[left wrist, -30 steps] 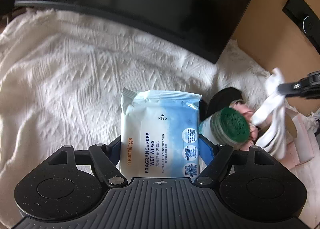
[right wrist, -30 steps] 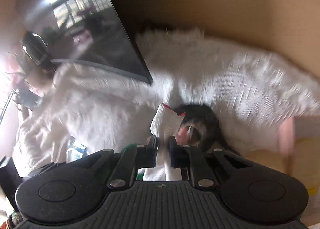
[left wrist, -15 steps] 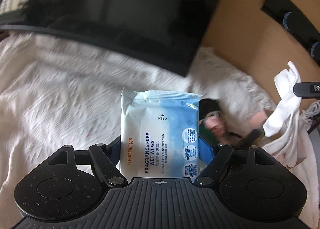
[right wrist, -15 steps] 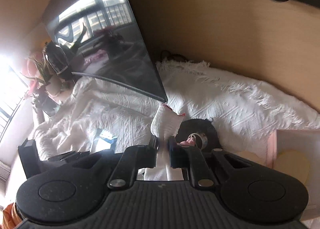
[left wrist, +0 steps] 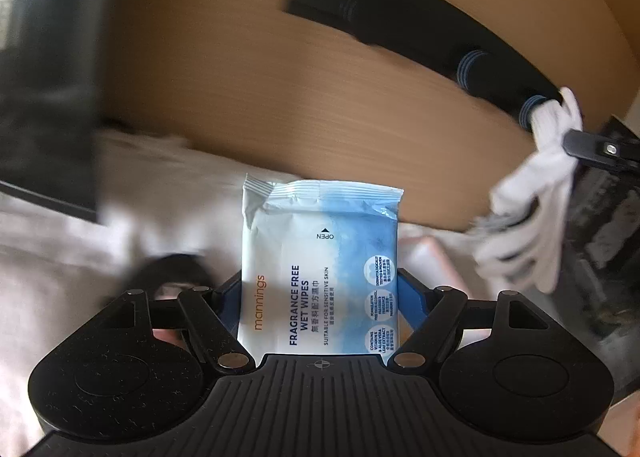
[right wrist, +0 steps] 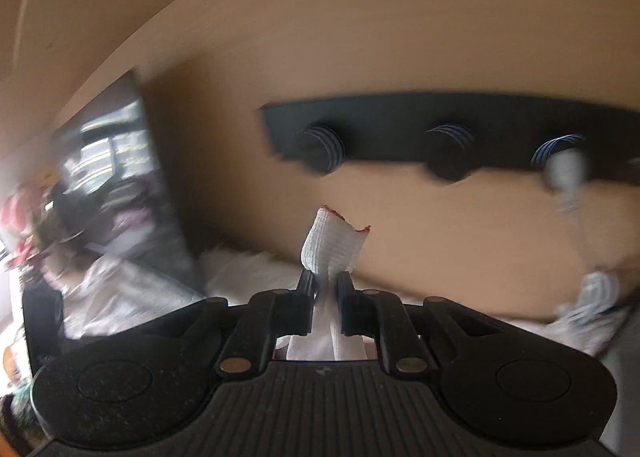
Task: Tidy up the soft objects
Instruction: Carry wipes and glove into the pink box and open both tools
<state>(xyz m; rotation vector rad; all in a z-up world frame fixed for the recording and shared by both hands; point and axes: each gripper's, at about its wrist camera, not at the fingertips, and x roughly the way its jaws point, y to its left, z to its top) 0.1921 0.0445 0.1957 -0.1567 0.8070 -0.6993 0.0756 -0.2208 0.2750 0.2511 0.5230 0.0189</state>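
My left gripper [left wrist: 320,289] is shut on a blue and white pack of wet wipes [left wrist: 320,257] and holds it up in the air. My right gripper [right wrist: 324,285] is shut on a white knitted glove [right wrist: 332,245] with a red cuff edge. In the left wrist view the glove [left wrist: 528,209] hangs from the right gripper's fingers [left wrist: 600,149] at the far right, close to a peg of the black wall rack [left wrist: 420,29]. In the right wrist view the rack [right wrist: 440,129] is ahead and above the glove.
A white textured cloth [left wrist: 60,257] covers the surface below. A dark monitor [left wrist: 44,77] stands at the left. Another white glove [right wrist: 568,173] hangs from the rack's right peg. A wooden wall [right wrist: 360,37] is behind the rack.
Both grippers have risen and tilted up toward the wall rack, each with its object still held. The cloth and the items on it have dropped low in both views.
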